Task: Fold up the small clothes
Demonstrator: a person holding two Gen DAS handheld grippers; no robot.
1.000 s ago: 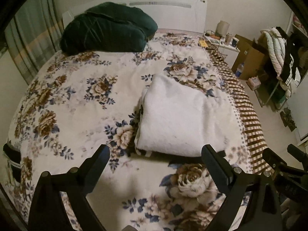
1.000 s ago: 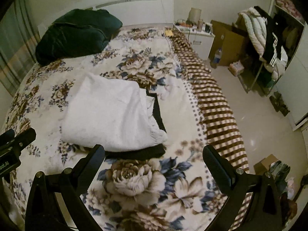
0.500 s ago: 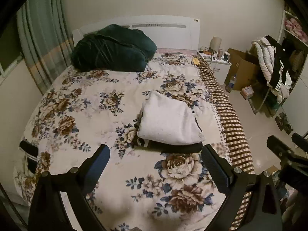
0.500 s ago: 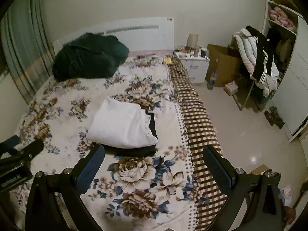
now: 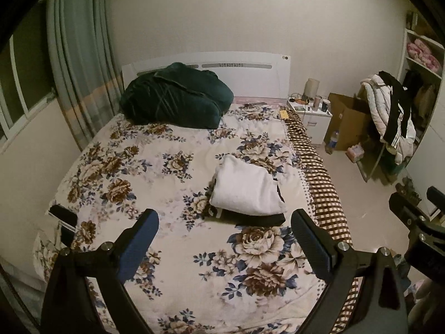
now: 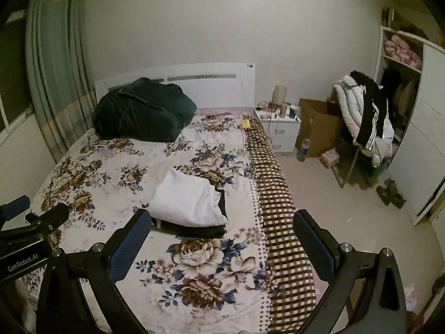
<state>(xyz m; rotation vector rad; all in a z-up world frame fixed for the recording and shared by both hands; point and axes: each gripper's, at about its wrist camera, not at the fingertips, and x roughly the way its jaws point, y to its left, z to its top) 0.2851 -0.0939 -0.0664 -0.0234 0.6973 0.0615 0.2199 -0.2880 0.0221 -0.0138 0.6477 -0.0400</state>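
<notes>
— Right wrist view, gripper state?
— Right gripper [image 6: 222, 228]: jaws spread wide, nothing between them, held above the floral bedspread [image 6: 116, 172]. Left gripper [image 6: 30, 217] visible at the left edge; its state cannot be told.
— Clothing?
— Folded white garment [image 6: 186, 200] lies on a folded black garment [image 6: 203, 231], near the checked blanket [image 6: 278, 222]. Dark green bundle [image 6: 141, 114] against the headboard [image 6: 211, 86].
</notes>
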